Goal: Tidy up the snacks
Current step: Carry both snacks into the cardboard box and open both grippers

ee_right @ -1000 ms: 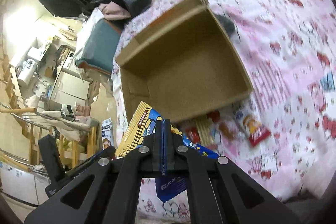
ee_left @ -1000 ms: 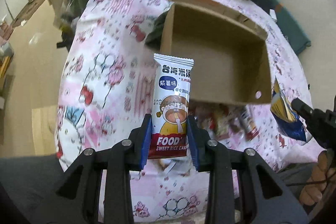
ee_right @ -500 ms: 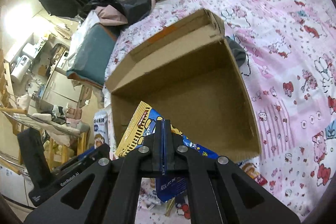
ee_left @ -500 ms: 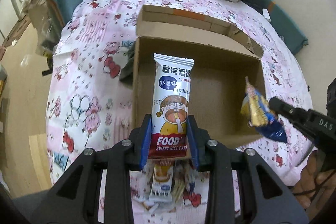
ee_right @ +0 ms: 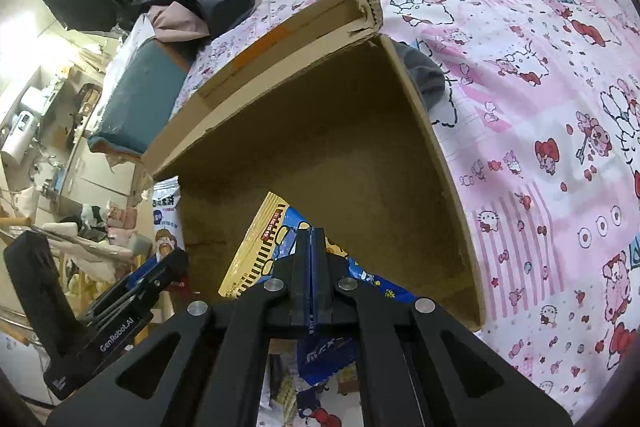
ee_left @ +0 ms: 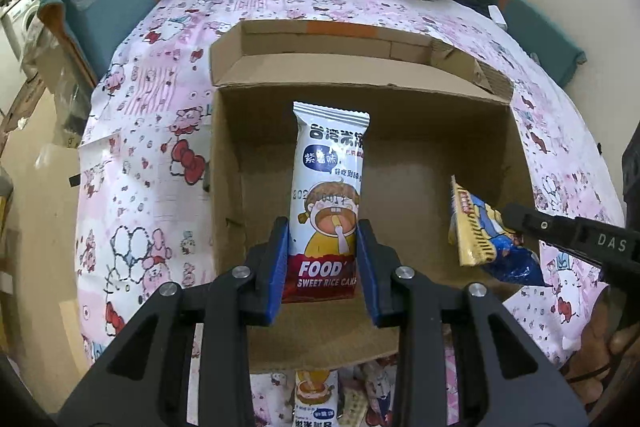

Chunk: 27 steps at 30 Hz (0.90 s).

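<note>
While you held both tools over the cardboard box, your left gripper was clamped on the white rice cake packet, which stood upright above the box floor. Your right gripper had its fingers pressed together on the yellow-and-blue snack bag, hanging just inside the box's right side. More snacks lay on the pink patterned bedsheet against the box's near wall.

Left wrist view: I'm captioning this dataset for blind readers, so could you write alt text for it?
The left tool grips a white sweet rice cake packet upright above an open brown cardboard box on a pink cartoon-print bedsheet. At right, the right tool holds a yellow-and-blue snack packet over the box.
</note>
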Each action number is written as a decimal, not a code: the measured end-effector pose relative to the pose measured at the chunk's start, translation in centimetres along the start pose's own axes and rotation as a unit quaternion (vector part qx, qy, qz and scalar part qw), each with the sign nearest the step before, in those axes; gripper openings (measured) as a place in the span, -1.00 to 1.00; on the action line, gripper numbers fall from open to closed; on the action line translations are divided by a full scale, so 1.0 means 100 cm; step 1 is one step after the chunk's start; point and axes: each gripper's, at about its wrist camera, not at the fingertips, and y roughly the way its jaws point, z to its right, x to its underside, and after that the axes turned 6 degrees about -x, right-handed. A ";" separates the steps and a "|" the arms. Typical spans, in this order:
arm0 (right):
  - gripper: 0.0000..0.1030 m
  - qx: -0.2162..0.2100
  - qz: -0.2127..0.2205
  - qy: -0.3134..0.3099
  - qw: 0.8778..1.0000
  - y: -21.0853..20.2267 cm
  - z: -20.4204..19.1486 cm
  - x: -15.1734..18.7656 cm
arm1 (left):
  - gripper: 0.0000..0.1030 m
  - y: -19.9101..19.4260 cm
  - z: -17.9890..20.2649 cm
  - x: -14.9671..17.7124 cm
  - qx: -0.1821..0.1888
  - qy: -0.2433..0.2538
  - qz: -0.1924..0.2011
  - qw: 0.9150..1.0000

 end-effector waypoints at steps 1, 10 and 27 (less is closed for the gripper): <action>-1.00 -0.003 0.001 -0.001 1.000 0.000 0.000 0.000 | -0.44 0.003 0.000 -0.001 0.003 -0.003 -0.003 1.000; -0.99 -0.011 0.006 -0.001 1.000 0.002 -0.002 -0.002 | -0.44 0.013 -0.002 0.001 0.017 -0.021 -0.019 0.999; 0.60 -0.013 0.061 -0.018 0.998 -0.017 -0.015 -0.007 | 0.76 -0.009 0.000 0.001 0.001 -0.010 0.034 0.999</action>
